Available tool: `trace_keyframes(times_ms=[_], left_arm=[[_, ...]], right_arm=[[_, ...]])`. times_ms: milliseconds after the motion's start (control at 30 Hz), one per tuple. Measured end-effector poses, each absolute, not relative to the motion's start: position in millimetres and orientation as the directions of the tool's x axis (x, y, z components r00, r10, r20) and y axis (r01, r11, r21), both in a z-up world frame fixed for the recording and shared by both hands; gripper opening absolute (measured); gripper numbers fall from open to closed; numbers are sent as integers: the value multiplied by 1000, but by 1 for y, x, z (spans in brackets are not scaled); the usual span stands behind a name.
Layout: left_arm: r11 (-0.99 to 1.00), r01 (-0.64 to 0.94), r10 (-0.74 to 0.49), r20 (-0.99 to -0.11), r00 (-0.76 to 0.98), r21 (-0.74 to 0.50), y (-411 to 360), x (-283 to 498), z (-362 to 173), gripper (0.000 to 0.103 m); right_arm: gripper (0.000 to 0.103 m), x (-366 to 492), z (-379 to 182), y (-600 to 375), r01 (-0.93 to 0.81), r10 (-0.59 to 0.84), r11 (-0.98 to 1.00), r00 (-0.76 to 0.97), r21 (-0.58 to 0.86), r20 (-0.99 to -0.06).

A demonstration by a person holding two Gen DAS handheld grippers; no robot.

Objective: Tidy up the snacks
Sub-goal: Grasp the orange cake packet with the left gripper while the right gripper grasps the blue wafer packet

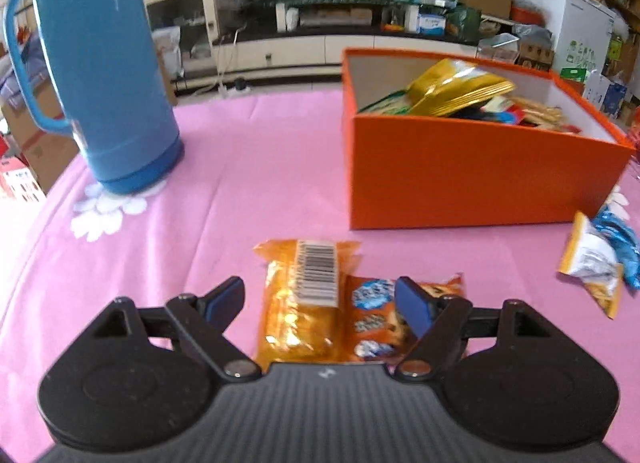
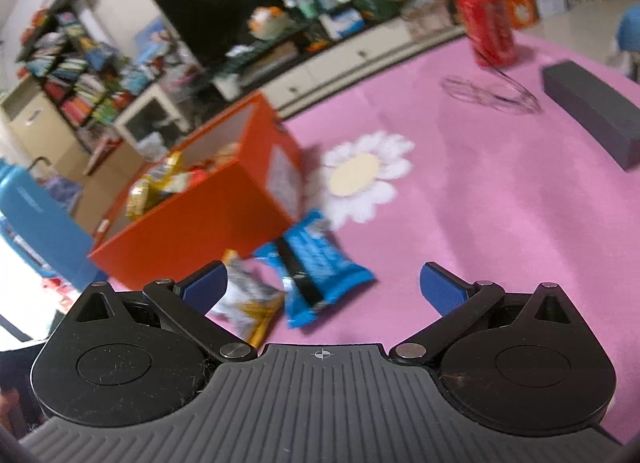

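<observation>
Two orange snack packets lie side by side on the pink tablecloth [image 1: 240, 183]: one with a barcode label [image 1: 296, 327] and one with blue logos [image 1: 372, 327]. My left gripper [image 1: 320, 301] is open just above them, its pads straddling both without pressing. Behind stands an open orange box [image 1: 460, 179] holding several snacks, a gold pack [image 1: 456, 87] on top. My right gripper [image 2: 324, 287] is open over a blue packet [image 2: 316, 263] and a white-and-yellow packet [image 2: 248, 299], which lie beside the orange box [image 2: 200, 219]. In the left wrist view these two packets [image 1: 592, 267] lie at the far right.
A tall blue thermos jug [image 1: 100, 63] stands at the table's left. A red can [image 2: 488, 27], a pair of thin-rimmed glasses [image 2: 492, 97] and a long dark box [image 2: 592, 111] lie at the far right of the table. A cluttered TV cabinet is beyond.
</observation>
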State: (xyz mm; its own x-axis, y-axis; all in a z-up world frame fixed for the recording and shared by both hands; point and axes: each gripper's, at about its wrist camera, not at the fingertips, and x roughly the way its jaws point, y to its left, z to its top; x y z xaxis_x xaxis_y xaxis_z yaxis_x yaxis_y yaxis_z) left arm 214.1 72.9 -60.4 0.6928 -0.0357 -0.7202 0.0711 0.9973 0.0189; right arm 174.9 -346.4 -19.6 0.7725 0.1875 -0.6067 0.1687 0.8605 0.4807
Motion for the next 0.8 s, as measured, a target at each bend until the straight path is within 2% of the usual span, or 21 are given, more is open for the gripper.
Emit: trace_keyframes(times_ms=[100, 233, 300, 400, 567, 667, 733, 800], left_arm=[[999, 44, -53, -736, 674, -32, 82, 229, -73, 75], [989, 25, -123, -730, 673, -143, 96, 231, -78, 71], [984, 27, -149, -722, 676, -178, 101, 226, -79, 59], [988, 38, -135, -713, 688, -150, 103, 213, -80, 58], [989, 50, -135, -712, 689, -139, 104, 206, -85, 58], [989, 57, -140, -713, 687, -139, 102, 208, -85, 58], [989, 59, -141, -713, 687, -138, 102, 209, -85, 58], [986, 57, -152, -714, 683, -156, 104, 207, -85, 58]], right_arm=[[94, 180, -25, -348, 171, 219, 838, 765, 519, -606], [94, 188, -29, -333, 144, 188, 891, 747, 431, -638], [94, 194, -32, -322, 112, 182, 918, 732, 380, -656], [94, 206, -35, -302, 53, 174, 951, 722, 304, -670], [91, 239, -32, -272, 24, 59, 993, 754, 117, -655], [76, 255, -39, -268, 59, 25, 993, 737, 101, -676], [49, 260, -47, -271, 64, 44, 990, 710, 127, -703], [30, 255, -46, -264, 52, -15, 998, 707, 30, -707]])
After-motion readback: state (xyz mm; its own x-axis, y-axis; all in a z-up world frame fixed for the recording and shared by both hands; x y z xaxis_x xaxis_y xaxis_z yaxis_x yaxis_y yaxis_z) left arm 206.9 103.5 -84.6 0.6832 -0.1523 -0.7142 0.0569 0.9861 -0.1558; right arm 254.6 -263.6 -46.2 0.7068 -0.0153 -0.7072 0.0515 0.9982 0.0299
